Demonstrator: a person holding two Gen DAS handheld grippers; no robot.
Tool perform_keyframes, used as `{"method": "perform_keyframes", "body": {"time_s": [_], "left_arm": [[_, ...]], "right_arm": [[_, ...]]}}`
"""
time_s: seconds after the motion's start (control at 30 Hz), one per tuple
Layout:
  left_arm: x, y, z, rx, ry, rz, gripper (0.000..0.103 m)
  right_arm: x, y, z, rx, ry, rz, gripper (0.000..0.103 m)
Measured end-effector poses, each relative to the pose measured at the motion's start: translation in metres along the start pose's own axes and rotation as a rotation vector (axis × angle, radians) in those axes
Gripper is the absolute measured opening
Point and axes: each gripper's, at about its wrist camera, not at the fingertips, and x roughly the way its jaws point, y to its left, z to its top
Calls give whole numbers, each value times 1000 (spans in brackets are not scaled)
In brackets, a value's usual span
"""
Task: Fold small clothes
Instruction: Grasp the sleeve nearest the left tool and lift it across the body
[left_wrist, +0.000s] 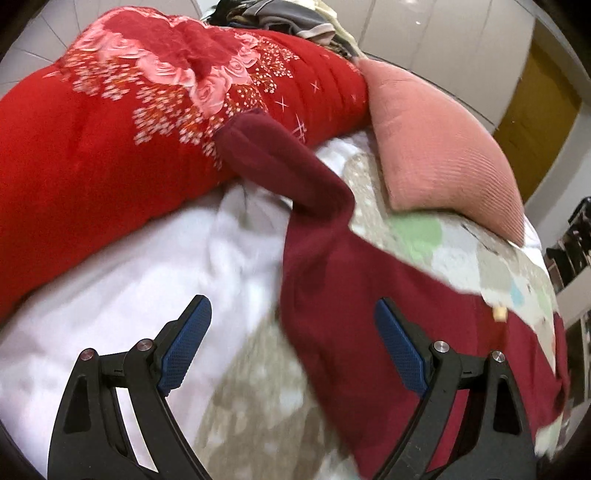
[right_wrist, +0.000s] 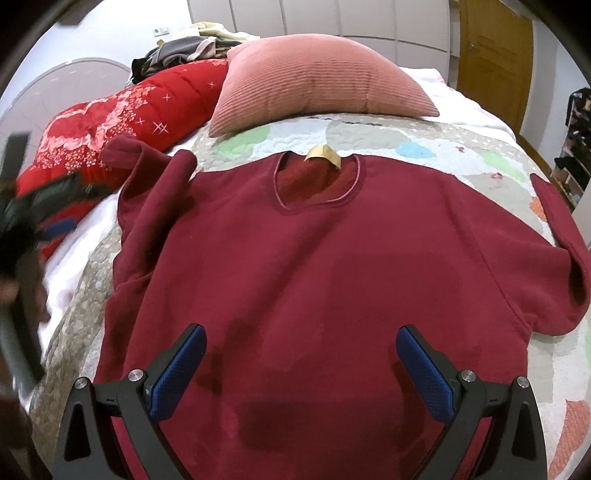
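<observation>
Right hand-held gripper (right_wrist: 300, 354) poised wide open and empty above flat maroon fleece sweatshirt (right_wrist: 314, 266) on quilted patchwork bed (right_wrist: 388, 133); left hand-held gripper (left_wrist: 293, 325) likewise agape, empty, beside its sleeve.

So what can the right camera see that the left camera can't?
Only the right wrist view shows the sweater's neckline with its gold label, the right sleeve, the right gripper open above the sweater, and the blurred left gripper from outside. Only the left wrist view shows the left gripper open, close up. Both show the maroon sweater, pink pillow, red floral quilt and patchwork bedspread.
</observation>
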Motion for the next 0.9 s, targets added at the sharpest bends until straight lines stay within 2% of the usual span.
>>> {"method": "perform_keyframes", "body": {"time_s": [0.27, 0.33, 0.37, 0.4, 0.43, 0.5, 0.63, 0.73, 0.9], "left_arm": [[72, -8, 31, 16, 48, 72, 89], [87, -10, 30, 31, 63, 91, 70], [92, -11, 30, 36, 77, 80, 51], [94, -10, 29, 35, 88, 48, 35], [92, -10, 30, 34, 83, 2, 28], [81, -13, 34, 59, 72, 3, 12], [27, -10, 49, 90, -11, -32, 9], [-22, -13, 60, 116, -91, -90, 9], [-86, -47, 57, 194, -169, -190, 9]], "right_arm": [[9, -5, -4, 17, 23, 27, 102], [12, -6, -4, 25, 28, 32, 103], [12, -7, -4, 25, 27, 31, 103], [12, -7, -4, 25, 26, 30, 103], [12, -7, -4, 25, 25, 30, 103], [10, -9, -4, 30, 24, 34, 103], [5, -17, -4, 47, 17, 37, 102], [-4, -30, -4, 86, -3, 38, 102], [-21, -56, -4, 170, -34, 47, 103]]}}
